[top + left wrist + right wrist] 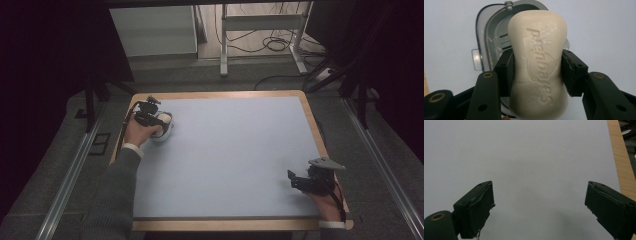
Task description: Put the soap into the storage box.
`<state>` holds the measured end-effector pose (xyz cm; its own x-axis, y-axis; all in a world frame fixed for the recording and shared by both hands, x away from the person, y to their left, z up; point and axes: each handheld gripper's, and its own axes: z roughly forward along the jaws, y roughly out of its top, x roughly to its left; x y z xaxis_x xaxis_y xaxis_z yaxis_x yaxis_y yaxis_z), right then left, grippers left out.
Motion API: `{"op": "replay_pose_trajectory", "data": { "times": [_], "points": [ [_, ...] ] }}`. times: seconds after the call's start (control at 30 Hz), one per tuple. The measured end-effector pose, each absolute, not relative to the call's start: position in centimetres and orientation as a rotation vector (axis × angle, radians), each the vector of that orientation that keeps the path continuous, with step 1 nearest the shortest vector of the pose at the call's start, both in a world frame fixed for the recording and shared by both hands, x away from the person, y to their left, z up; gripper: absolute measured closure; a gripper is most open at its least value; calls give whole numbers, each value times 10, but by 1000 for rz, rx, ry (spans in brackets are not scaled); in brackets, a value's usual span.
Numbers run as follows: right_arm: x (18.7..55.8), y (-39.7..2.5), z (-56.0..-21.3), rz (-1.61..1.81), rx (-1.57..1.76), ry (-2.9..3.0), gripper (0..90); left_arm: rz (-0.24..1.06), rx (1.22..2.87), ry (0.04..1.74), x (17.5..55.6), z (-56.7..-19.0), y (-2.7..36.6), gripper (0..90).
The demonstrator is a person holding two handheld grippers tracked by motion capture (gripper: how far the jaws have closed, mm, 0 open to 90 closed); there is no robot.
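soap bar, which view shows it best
The left gripper view: the soap bar fills the frame, embossed lettering readable, clamped between the left gripper jaws above a grey soap dish. In the high view it is a small pale shape at that gripper, near the table's far left corner.

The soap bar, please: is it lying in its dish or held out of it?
Held out. The left gripper clamps the soap bar by its sides over the grey soap dish.

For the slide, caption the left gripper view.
Left tool clamps a cream soap bar by its sides above an open grey soap dish on the pale blue table.
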<state>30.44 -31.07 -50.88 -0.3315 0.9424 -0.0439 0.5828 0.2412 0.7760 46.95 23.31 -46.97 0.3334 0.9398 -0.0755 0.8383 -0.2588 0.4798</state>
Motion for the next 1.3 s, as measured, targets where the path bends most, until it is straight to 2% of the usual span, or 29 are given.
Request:
{"op": "replay_pose_trajectory", "data": {
  "times": [0.3, 0.57, 0.87, 1.3],
  "points": [
    [304, -310, -509, 912, 1381, 2005, 84, 296, 2102, 1467, 455, -454, 231, 363],
    [304, -312, -508, 916, 1387, 1998, 84, 316, 2067, 1354, 429, -438, 225, 314],
    [303, -311, -508, 916, 1381, 2003, 84, 307, 2054, 1223, 386, -439, 213, 311],
    [303, -310, -508, 913, 1382, 2001, 84, 249, 2013, 1101, 334, -474, 202, 310]
  ]
}}
